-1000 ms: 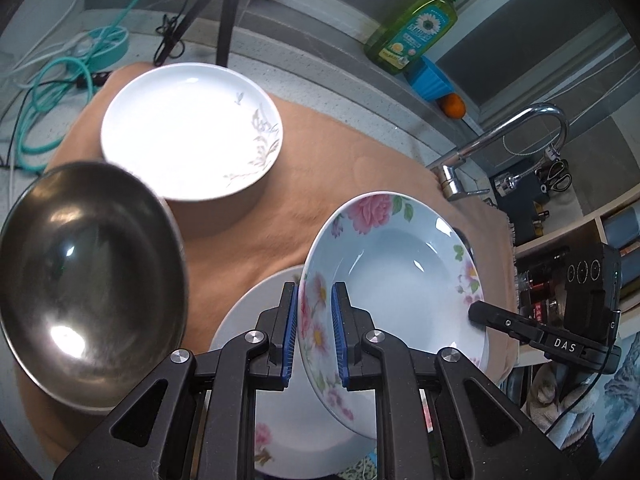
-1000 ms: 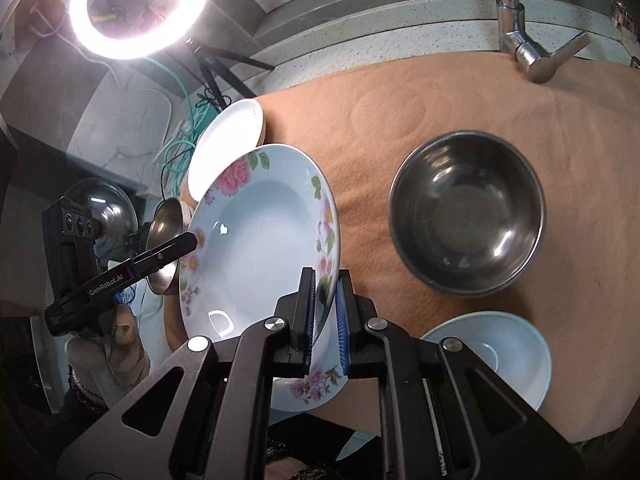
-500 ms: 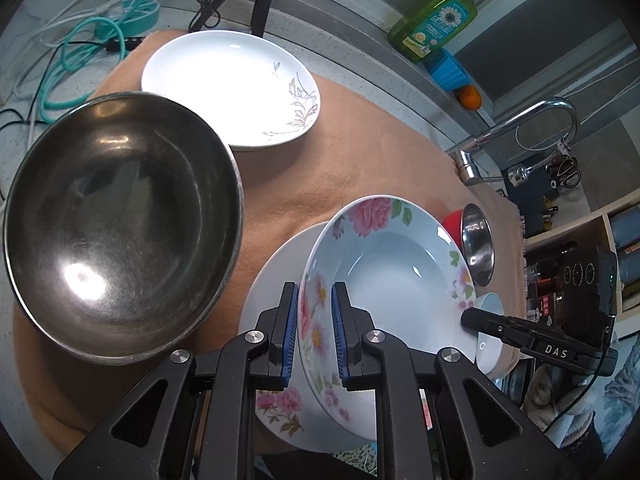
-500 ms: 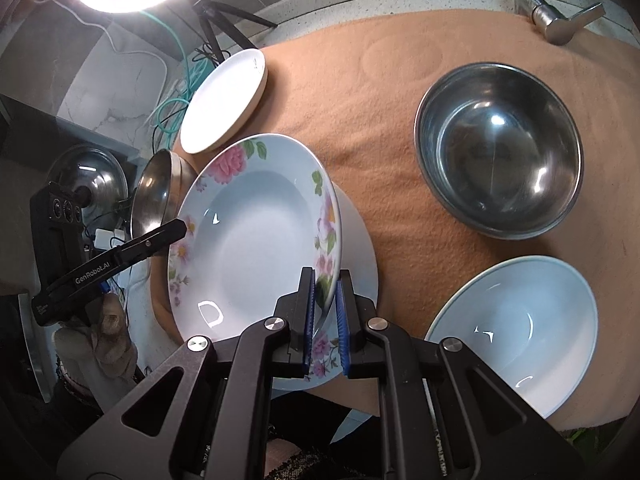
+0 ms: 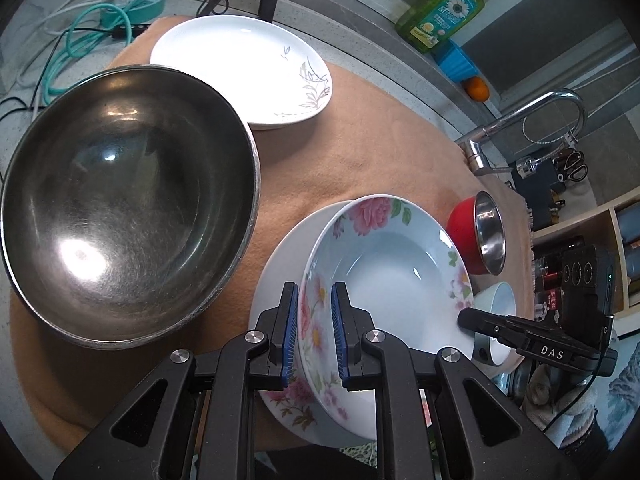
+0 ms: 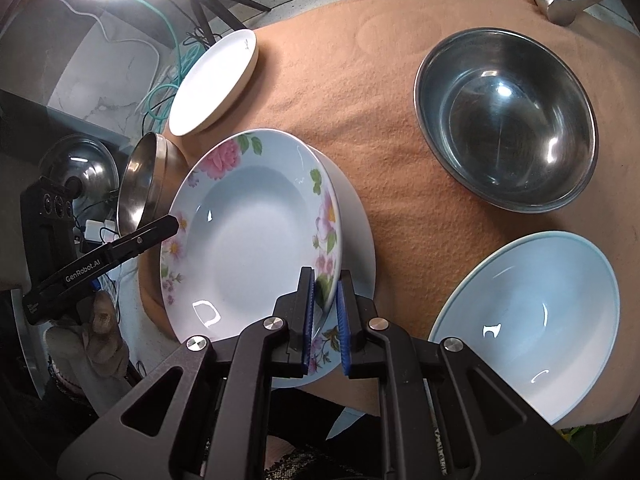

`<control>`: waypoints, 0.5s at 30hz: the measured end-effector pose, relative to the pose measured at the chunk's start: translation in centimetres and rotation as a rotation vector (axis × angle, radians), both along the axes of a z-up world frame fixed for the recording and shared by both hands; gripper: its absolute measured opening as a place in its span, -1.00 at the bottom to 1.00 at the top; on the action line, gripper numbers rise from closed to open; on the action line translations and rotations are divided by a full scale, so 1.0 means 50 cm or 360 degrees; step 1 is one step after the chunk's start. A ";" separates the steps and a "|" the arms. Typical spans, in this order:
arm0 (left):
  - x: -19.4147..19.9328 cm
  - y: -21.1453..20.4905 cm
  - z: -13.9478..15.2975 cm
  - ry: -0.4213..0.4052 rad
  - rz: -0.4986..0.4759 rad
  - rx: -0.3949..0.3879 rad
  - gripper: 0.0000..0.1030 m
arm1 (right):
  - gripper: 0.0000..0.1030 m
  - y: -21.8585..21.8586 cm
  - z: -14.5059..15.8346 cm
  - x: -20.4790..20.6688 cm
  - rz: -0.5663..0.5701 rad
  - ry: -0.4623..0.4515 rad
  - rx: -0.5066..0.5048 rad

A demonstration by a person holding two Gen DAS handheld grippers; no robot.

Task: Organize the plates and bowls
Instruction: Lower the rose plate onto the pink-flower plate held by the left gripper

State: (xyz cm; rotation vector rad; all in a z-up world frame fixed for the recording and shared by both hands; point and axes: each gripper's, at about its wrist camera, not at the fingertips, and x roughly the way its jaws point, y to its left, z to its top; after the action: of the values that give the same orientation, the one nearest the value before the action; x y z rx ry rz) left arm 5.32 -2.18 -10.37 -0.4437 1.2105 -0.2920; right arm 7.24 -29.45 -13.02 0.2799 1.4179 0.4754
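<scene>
We hold one floral deep plate (image 5: 384,280) between both tongs. The left tongs (image 5: 314,332) are clamped on its rim, blue pads on either side of the flowered band. The right tongs (image 6: 324,316) are clamped on the opposite rim. From the left wrist view the right tongs' black finger shows at the plate's far edge.

The floral deep plate sits tilted over one second floral plate (image 5: 280,292), which lies flat on the tan cloth (image 6: 340,92) covering the surface; whether the two touch we cannot tell.

Count of plates in view: three. Two floral, plus one white plate with a grey sprig pattern (image 5: 244,68) at the cloth's far-left corner, well apart from the held one.

Count of bowls: four. One large steel bowl (image 5: 124,208) left of the plates, one steel bowl (image 6: 506,120) to the right, one pale blue bowl (image 6: 528,312) nearer than that steel bowl, one small red bowl with steel lining (image 5: 476,236) seen only from the left wrist.

One faucet (image 5: 520,120) and one green soap bottle (image 5: 444,8) stand behind the cloth.
</scene>
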 end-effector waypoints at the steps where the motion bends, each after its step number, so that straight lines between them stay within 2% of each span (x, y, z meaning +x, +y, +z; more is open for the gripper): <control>1: -0.001 0.001 -0.002 0.0005 0.0002 0.0000 -0.72 | -0.78 0.002 -0.003 0.000 0.0002 0.0004 -0.0003; 15: -0.003 0.004 -0.020 0.0030 -0.0014 0.0025 -0.72 | -0.78 0.022 -0.021 -0.003 0.0020 0.0003 -0.0042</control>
State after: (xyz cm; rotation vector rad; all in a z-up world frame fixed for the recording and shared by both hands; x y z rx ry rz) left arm 5.15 -1.98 -11.38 -0.4286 1.2324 -0.2863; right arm 7.10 -28.36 -14.07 0.2503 1.4275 0.4660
